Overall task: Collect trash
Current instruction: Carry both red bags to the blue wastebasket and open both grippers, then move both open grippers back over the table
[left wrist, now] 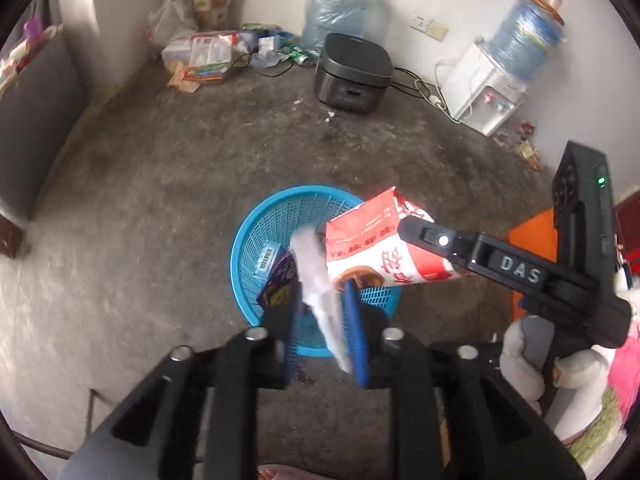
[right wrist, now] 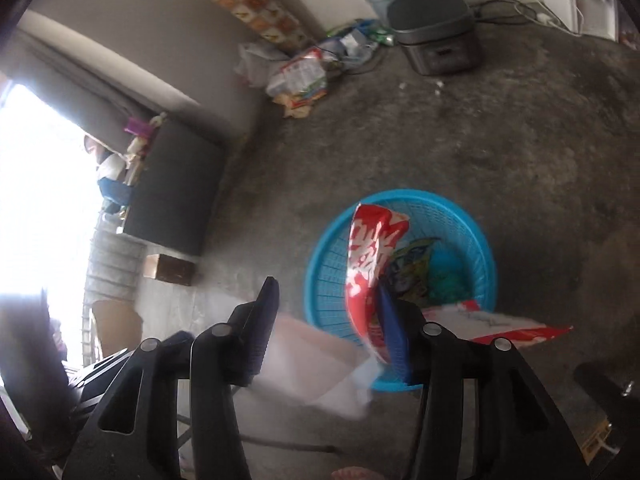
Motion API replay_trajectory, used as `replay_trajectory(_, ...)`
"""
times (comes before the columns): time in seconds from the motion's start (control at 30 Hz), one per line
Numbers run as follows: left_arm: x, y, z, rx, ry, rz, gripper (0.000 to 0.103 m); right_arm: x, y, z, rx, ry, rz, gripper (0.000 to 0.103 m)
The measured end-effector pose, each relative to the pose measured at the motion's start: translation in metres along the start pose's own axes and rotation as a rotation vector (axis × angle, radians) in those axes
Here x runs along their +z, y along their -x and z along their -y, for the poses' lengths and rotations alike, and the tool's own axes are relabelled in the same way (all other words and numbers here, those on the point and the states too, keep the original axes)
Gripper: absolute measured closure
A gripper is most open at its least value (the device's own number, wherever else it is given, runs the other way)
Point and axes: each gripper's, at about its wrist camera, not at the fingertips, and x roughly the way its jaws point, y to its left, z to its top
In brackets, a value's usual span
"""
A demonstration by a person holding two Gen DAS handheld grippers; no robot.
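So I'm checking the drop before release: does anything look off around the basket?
Yes. The red bag in the right claw sits over the basket rim, partly outside it. The white wrapper in the left claw hangs over the basket.

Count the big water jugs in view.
2. One bare jug stands on the floor against the back wall behind the black cooker; the other sits atop the white dispenser.

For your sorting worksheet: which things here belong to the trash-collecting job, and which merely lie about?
Job: blue basket; red-and-white wrapper; white scrap; left hand-held gripper; right hand-held gripper.

Lying about: rice cooker; water dispenser; empty water jug.
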Motion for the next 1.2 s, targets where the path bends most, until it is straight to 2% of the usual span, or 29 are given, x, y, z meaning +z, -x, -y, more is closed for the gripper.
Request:
replay_trajectory(0.1, -0.006, 0.01, 0.004, -0.026, -0.02, 0.055, 0.061, -0.005, 0.008, 0.002, 0.026, 0.021, 0.026, 0.054)
replay_trajectory(0.27, 0.0, 0.032, 0.012, -0.016, -0.032, 0.108, 0.058, -0.005, 0.022, 0.004, 0.02, 0.022, 0.057, 0.052)
replay_trajectory(0.4, 0.001, 0.059, 0.018, -0.016, -0.036, 0.148, 0.05, -0.005, 0.034, 0.0, 0.034, 0.019, 0.081, 0.052)
replay_trajectory(0.5, -0.004, 0.091, 0.019, -0.01, -0.052, 0.17, 0.05, -0.011, 0.046, -0.012, 0.051, 0.056, 0.096, 0.052)
replay_trajectory(0.63, -0.028, 0.161, 0.013, 0.013, -0.074, 0.238, 0.048, -0.027, 0.07, -0.044, 0.087, 0.155, 0.107, 0.052)
replay_trajectory(0.77, -0.081, 0.238, -0.008, 0.037, -0.037, 0.284, 0.042, -0.053, 0.092, -0.085, 0.148, 0.287, 0.084, 0.052)
replay_trajectory(0.83, -0.116, 0.272, -0.02, 0.066, -0.006, 0.323, 0.04, -0.07, 0.099, -0.108, 0.18, 0.362, 0.051, 0.051)
replay_trajectory(0.9, -0.162, 0.309, -0.039, 0.105, 0.066, 0.387, 0.035, -0.087, 0.1, -0.127, 0.22, 0.419, -0.009, 0.05)
replay_trajectory(1.03, -0.245, 0.354, -0.074, 0.253, 0.215, 0.454, 0.032, -0.122, 0.096, -0.163, 0.279, 0.509, -0.132, 0.05)
replay_trajectory(1.13, -0.31, 0.373, -0.103, 0.399, 0.354, 0.433, 0.032, -0.151, 0.091, -0.192, 0.299, 0.584, -0.201, 0.05)
replay_trajectory(1.2, -0.345, 0.378, -0.118, 0.419, 0.438, 0.426, 0.032, -0.171, 0.085, -0.212, 0.312, 0.636, -0.25, 0.049)
